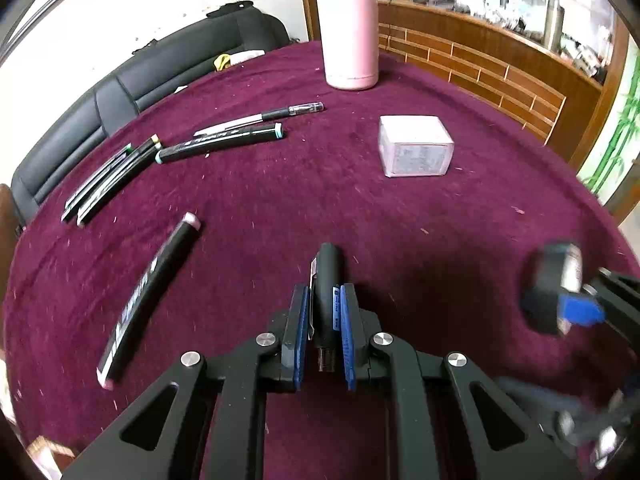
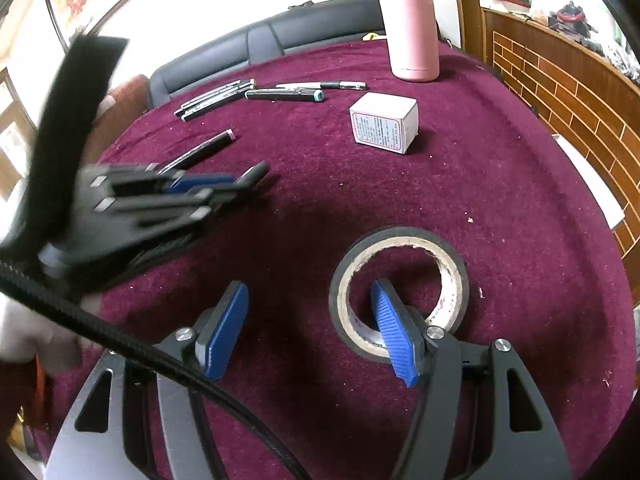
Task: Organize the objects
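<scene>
My left gripper (image 1: pixel 324 294) is shut on a black pen (image 1: pixel 327 268), whose tip sticks out ahead of the blue pads just above the maroon tablecloth (image 1: pixel 320 200). The right wrist view shows that gripper (image 2: pixel 236 184), blurred, at the left with the pen (image 2: pixel 258 171). My right gripper (image 2: pixel 309 286) stands open over a black tape roll (image 2: pixel 460 276) lying flat. One blue finger (image 2: pixel 394 332) reaches into the roll's hole and the other finger (image 2: pixel 226 328) is well outside it to the left. In the left wrist view the roll (image 1: pixel 554 280) and right gripper are blurred at the right edge.
A black marker (image 1: pixel 148 300) lies left of my left gripper. Several more markers and pens (image 1: pixel 224 140) lie farther back left. A white box (image 1: pixel 416 148) sits mid-table and a pink bottle (image 1: pixel 351 28) stands behind it. A black sofa (image 1: pixel 120 92) and a wooden cabinet (image 1: pixel 500 60) border the table.
</scene>
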`<control>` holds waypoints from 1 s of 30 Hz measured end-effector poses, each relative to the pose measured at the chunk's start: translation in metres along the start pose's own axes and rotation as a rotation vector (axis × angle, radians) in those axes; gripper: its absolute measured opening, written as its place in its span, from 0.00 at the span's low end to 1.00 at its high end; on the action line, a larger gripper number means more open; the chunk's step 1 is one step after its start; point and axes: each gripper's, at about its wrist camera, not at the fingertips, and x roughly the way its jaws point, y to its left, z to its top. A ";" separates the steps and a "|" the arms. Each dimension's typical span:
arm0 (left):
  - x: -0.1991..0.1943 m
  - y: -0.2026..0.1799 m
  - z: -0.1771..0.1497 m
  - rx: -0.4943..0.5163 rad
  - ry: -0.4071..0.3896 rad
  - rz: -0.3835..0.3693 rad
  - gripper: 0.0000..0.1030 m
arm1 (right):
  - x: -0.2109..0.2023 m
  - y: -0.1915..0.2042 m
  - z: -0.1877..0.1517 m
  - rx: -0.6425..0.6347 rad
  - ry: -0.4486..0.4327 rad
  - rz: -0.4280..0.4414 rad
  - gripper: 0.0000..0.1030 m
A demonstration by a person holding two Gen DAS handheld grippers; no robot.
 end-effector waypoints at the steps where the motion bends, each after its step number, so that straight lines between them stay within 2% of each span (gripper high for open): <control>1: -0.008 0.000 -0.006 -0.015 -0.010 -0.018 0.12 | -0.001 -0.003 0.000 0.012 0.000 0.014 0.62; 6: -0.058 -0.007 -0.045 -0.079 -0.066 -0.103 0.11 | 0.000 -0.015 0.003 0.062 -0.005 0.085 0.62; 11: -0.096 -0.015 -0.078 -0.161 -0.105 -0.194 0.12 | 0.000 -0.002 0.001 0.010 -0.007 0.013 0.56; 14: -0.113 -0.017 -0.093 -0.210 -0.122 -0.228 0.12 | -0.001 -0.004 0.002 0.014 -0.006 0.017 0.55; 18: -0.140 -0.019 -0.113 -0.248 -0.170 -0.267 0.12 | -0.003 -0.011 0.002 0.029 0.018 0.022 0.44; 20: -0.149 -0.019 -0.122 -0.256 -0.189 -0.270 0.12 | -0.003 -0.008 0.002 0.002 0.030 -0.018 0.33; 21: -0.153 -0.018 -0.127 -0.264 -0.197 -0.272 0.12 | -0.002 -0.006 0.003 -0.020 0.040 -0.056 0.20; 22: -0.156 -0.016 -0.132 -0.274 -0.202 -0.278 0.12 | -0.001 -0.003 0.004 -0.042 0.050 -0.103 0.16; 26: -0.160 -0.010 -0.145 -0.302 -0.211 -0.288 0.12 | -0.004 -0.005 0.004 -0.042 0.061 -0.140 0.13; 30: -0.164 -0.004 -0.159 -0.329 -0.216 -0.289 0.12 | -0.013 -0.004 -0.003 -0.027 0.054 -0.132 0.12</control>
